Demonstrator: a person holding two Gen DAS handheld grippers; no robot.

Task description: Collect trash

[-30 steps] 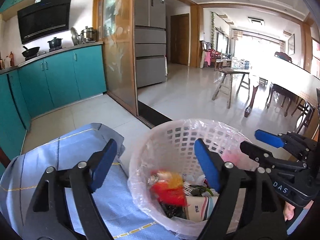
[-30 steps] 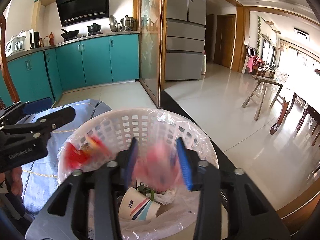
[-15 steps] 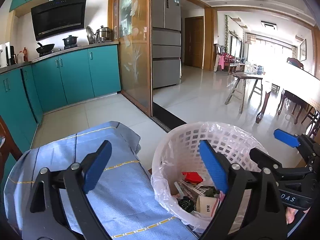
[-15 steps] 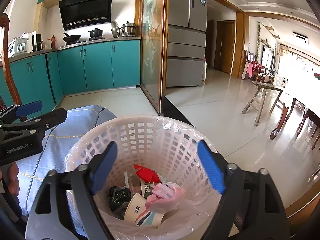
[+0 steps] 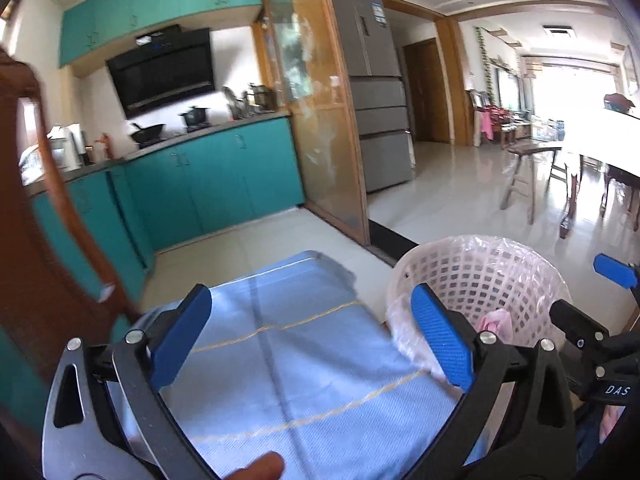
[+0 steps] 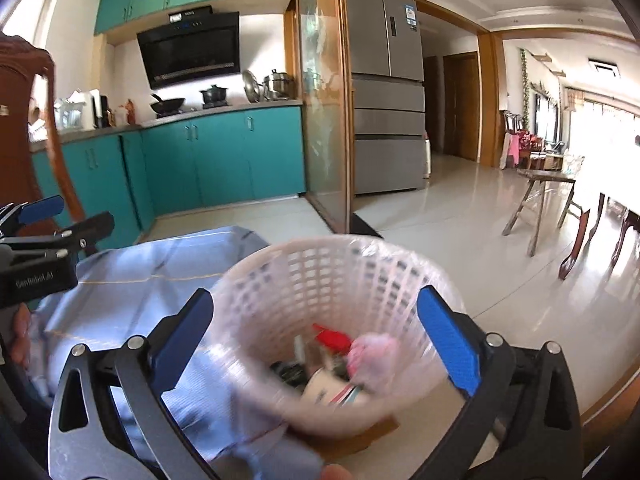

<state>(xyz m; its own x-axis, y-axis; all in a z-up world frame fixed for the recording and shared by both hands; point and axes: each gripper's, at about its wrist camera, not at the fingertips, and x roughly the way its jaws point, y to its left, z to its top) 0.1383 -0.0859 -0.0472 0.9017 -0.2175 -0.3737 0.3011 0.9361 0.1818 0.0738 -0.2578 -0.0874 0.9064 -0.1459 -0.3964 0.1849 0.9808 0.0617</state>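
Both grippers spread wide and empty, right gripper [image 6: 316, 342] over trash basket [image 6: 280, 280], left gripper [image 5: 310, 330] beside it

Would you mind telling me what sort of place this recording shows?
A home kitchen opening onto a dining room, most likely: teal cabinets, a range hood over pans, a steel fridge, and a lined trash basket.

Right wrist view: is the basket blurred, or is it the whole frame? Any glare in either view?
Right wrist: the basket and the trash in it are smeared while the fridge stays sharp, so the blur is local. Left wrist: the wooden chair frame at left is smeared, and the basket is fairly crisp. Both views: the window end at far right is blown out to white, and the fisheye bends straight edges.
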